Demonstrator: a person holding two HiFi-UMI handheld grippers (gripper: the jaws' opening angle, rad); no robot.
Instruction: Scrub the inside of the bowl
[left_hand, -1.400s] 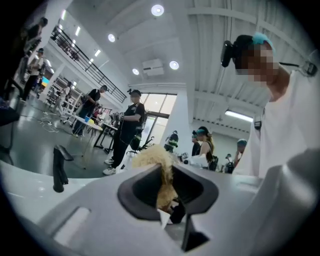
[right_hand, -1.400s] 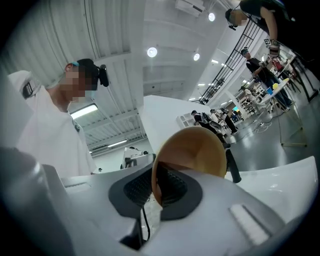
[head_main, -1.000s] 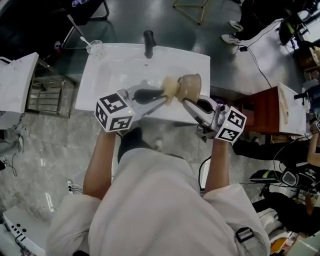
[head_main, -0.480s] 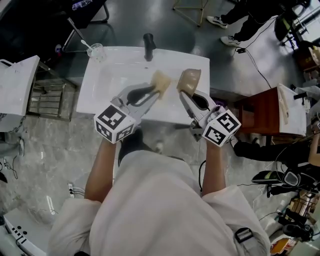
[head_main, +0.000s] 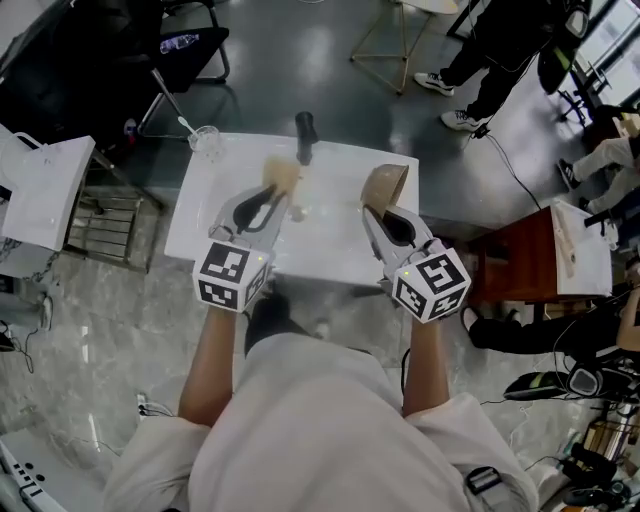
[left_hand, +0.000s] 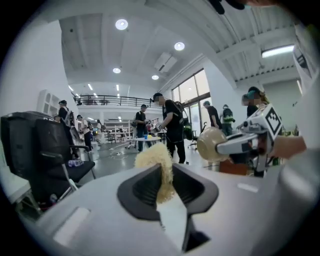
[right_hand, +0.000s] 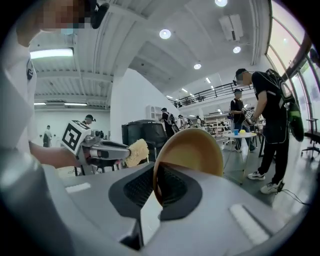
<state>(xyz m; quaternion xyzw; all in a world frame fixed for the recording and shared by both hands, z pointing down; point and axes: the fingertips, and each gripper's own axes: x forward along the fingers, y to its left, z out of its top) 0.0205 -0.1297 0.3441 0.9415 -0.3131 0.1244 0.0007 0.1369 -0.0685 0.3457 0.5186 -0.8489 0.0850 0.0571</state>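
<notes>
In the head view my left gripper (head_main: 272, 196) is shut on a pale yellow scrubbing sponge (head_main: 281, 177) and holds it over the white basin (head_main: 210, 215). My right gripper (head_main: 379, 212) is shut on the rim of a tan bowl (head_main: 383, 186), which stands tilted on edge to the right of the sponge. A gap separates sponge and bowl. The left gripper view shows the sponge (left_hand: 156, 161) pinched between the jaws, with the bowl (left_hand: 212, 144) off to the right. From the right gripper view the bowl (right_hand: 194, 150) fills the jaws, and the sponge (right_hand: 137, 152) sits at the left.
A black faucet (head_main: 304, 136) stands at the basin's far edge. A glass with a spoon (head_main: 205, 140) is at its back left corner. A white bag (head_main: 45, 190) and metal rack (head_main: 105, 225) lie left, a brown cabinet (head_main: 525, 250) right. People stand beyond (head_main: 500, 50).
The sponge was against the bowl's mouth a second ago. My left gripper has since carried it left and farther away, and both grippers have turned to point more up the picture.
</notes>
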